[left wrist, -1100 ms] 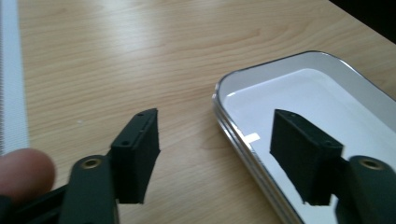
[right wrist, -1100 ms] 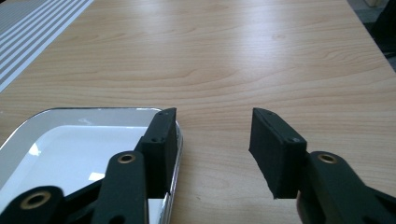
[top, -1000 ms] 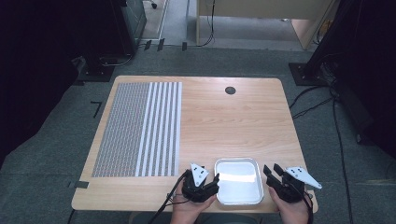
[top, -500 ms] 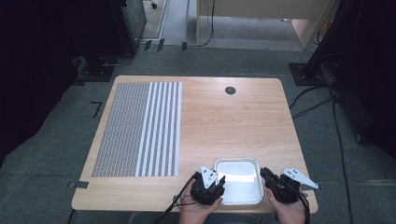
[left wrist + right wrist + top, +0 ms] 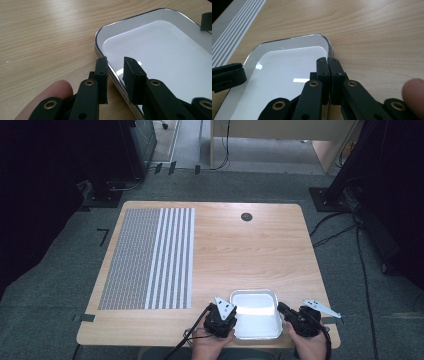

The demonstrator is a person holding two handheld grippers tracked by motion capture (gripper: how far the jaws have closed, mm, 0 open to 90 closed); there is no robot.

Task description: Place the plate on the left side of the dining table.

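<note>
Now the right tool (image 5: 328,62) is pinched tight on the right rim of the white tray (image 5: 255,320). The left tool (image 5: 115,65) has just been closing; its jaws sit on both sides of the left rim with a small gap, so it does not squeeze yet. The tray rests flat on the desk (image 5: 240,255), near the front edge, by the person. The grabbing is nearly done and the lifting is left. Both hands lie low, one on each side of the tray.
</note>
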